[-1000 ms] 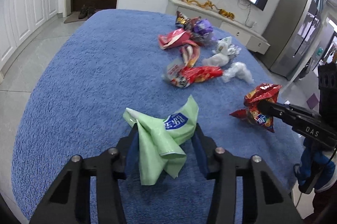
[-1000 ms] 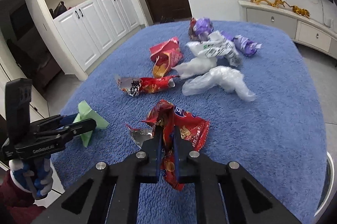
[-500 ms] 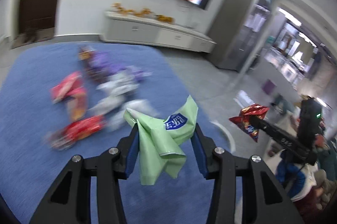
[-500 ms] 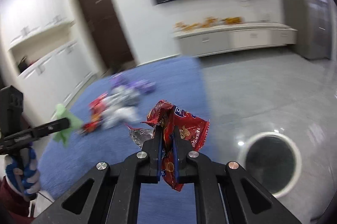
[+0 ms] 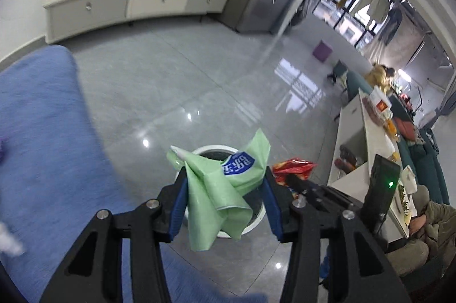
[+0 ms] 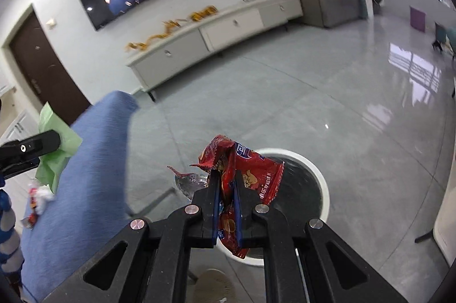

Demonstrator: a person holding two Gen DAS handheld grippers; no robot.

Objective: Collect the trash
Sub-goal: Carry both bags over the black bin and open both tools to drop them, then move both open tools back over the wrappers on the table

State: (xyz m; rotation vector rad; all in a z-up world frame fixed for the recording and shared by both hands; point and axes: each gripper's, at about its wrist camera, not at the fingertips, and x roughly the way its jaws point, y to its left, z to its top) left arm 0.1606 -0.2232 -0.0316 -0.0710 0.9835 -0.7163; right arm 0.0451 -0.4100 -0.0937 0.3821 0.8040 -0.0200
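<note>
Right wrist view: I had swung both hand-held grippers from the blue rug (image 6: 85,160) to over the bin (image 6: 319,174); right hand-held gripper (image 6: 226,200) clamped the red wrapper (image 6: 250,174), left hand-held gripper (image 5: 225,203) pinched the green wrapper (image 5: 219,189), jaws just easing apart. Dropping seemed next.

My left gripper (image 5: 225,183) is black with blue pads, and the wrapper (image 5: 219,197) in it is pale green with a blue badge carrying white characters. My right gripper (image 6: 226,189) is black too, with silver screws and blue pads, and its packet (image 6: 248,169) is bright red with yellow and white print and a silvery inside. The bin (image 6: 319,180) under both has a white rim and a dark inside. Left of the bin, the rug (image 6: 85,174) is plain mid blue. The floor (image 5: 176,81) around the bin is glossy grey tile with white glints. Beyond the bin, the long cabinet (image 6: 228,29) is cream, with golden-orange ornaments (image 6: 171,26) on top.
</note>
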